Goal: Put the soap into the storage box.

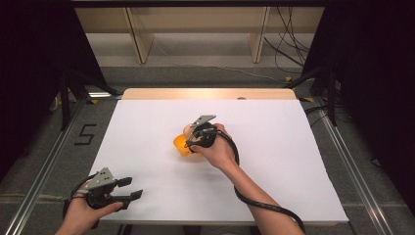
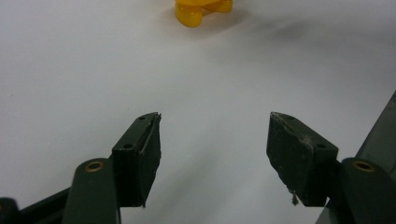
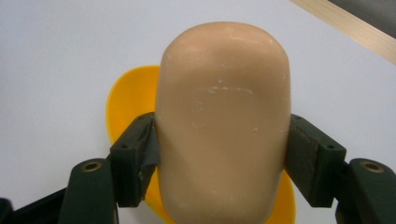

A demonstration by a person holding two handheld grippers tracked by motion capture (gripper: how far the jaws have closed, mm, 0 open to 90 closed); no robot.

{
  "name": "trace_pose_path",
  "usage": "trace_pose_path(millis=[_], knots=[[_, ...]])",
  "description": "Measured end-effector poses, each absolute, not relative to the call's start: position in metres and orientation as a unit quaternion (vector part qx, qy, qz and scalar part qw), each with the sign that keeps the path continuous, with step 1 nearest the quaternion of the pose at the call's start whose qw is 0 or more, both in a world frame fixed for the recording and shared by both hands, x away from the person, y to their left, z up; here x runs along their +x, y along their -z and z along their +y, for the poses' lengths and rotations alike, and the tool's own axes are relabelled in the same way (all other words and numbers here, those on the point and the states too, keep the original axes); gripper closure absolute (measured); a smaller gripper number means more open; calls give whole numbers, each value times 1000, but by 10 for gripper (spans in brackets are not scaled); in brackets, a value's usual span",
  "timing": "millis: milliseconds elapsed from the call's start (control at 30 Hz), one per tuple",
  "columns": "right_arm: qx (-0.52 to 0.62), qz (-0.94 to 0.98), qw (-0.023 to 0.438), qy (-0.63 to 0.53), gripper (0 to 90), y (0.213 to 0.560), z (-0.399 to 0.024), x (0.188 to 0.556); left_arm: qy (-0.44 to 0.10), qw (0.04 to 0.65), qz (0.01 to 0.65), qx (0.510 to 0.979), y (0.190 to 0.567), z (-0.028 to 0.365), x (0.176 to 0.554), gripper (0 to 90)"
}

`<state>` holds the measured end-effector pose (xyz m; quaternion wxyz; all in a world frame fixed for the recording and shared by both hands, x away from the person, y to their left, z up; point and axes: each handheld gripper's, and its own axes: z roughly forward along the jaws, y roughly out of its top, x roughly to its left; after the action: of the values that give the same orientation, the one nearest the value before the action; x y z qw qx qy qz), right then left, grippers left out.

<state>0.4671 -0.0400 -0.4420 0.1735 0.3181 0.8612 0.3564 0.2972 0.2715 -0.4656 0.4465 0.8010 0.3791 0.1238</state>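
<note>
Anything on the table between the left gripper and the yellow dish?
Nothing: in the left gripper view, bare white table runs from the open left gripper to the yellow dish. The high view shows the same bare stretch.

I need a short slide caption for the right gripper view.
Right gripper clamps a beige rounded block above a yellow dish.

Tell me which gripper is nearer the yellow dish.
Right. The right gripper is over the yellow dish, shut on a beige soap-like block. The left gripper sits open near the table's front left corner, well apart from the dish.
</note>
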Motion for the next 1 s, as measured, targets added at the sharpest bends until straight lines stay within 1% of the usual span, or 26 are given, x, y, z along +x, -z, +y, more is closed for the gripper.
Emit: trace_pose_path(millis=[67, 167, 233, 433, 567, 667, 700, 900, 933, 1000], knots=[[319, 863, 169, -354, 332, 443, -40, 467, -126, 447, 380, 800, 466, 272, 298, 349], [317, 860, 178, -358, 332, 445, -39, 468, -126, 447, 379, 800, 466, 272, 298, 348], [320, 864, 165, -351, 332, 444, -39, 467, -126, 446, 379, 801, 466, 272, 298, 348], [318, 861, 173, -357, 332, 445, -39, 468, -125, 444, 378, 803, 465, 272, 297, 349], [326, 866, 158, -345, 332, 445, -39, 467, -125, 444, 378, 802, 465, 272, 298, 349], [321, 867, 160, -345, 332, 446, -40, 468, -125, 444, 379, 802, 465, 272, 297, 348], [332, 865, 151, -344, 332, 446, -39, 467, -126, 446, 378, 801, 466, 272, 298, 348], [327, 864, 159, -349, 332, 449, -37, 467, -121, 444, 377, 804, 465, 273, 297, 348], [328, 868, 147, -342, 331, 447, -38, 467, -121, 446, 377, 803, 465, 272, 297, 348], [326, 869, 150, -339, 331, 448, -38, 467, -122, 447, 377, 802, 465, 272, 297, 348]])
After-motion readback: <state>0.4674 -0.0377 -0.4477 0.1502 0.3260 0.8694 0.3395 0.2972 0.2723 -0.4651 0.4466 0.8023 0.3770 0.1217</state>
